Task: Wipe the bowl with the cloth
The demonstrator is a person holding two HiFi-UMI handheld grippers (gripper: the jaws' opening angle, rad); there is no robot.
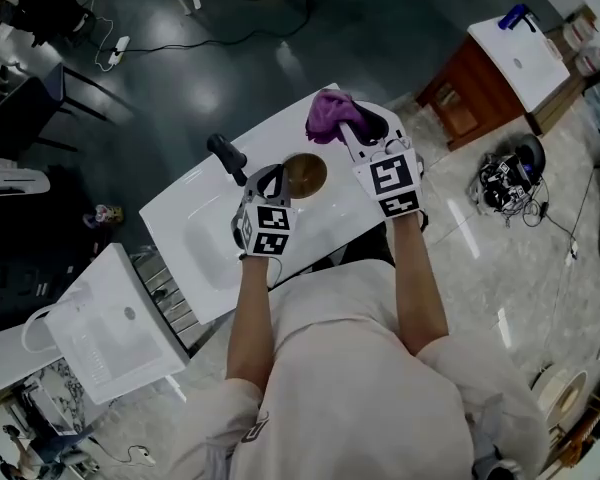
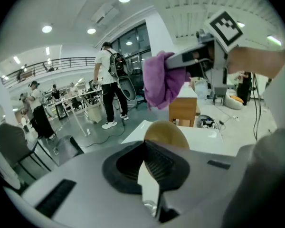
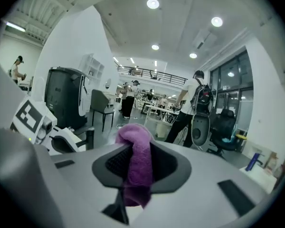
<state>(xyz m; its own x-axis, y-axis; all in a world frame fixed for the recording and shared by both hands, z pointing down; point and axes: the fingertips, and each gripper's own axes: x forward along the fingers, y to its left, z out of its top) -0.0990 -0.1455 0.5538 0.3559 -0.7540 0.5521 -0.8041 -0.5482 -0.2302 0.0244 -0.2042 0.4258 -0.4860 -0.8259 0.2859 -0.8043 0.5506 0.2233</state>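
Note:
A brown bowl point(image 1: 306, 175) is lifted just above the white basin top point(image 1: 195, 223), and my left gripper point(image 1: 278, 177) is shut on its near rim. In the left gripper view the bowl point(image 2: 167, 133) rises as a golden dome just past the closed jaws of that gripper point(image 2: 149, 148). My right gripper point(image 1: 357, 128) is shut on a purple cloth point(image 1: 329, 115), held up and to the right of the bowl, apart from it. The cloth point(image 3: 138, 161) hangs bunched between the right gripper's point(image 3: 138, 151) jaws. The cloth point(image 2: 160, 83) also shows above the bowl in the left gripper view.
A black faucet handle point(image 1: 226, 155) stands on the basin top left of the bowl. A second white basin point(image 1: 102, 330) lies at lower left. A wooden cabinet with a white top point(image 1: 485, 76) and a cable bundle point(image 1: 510, 181) are on the right. People stand in the background.

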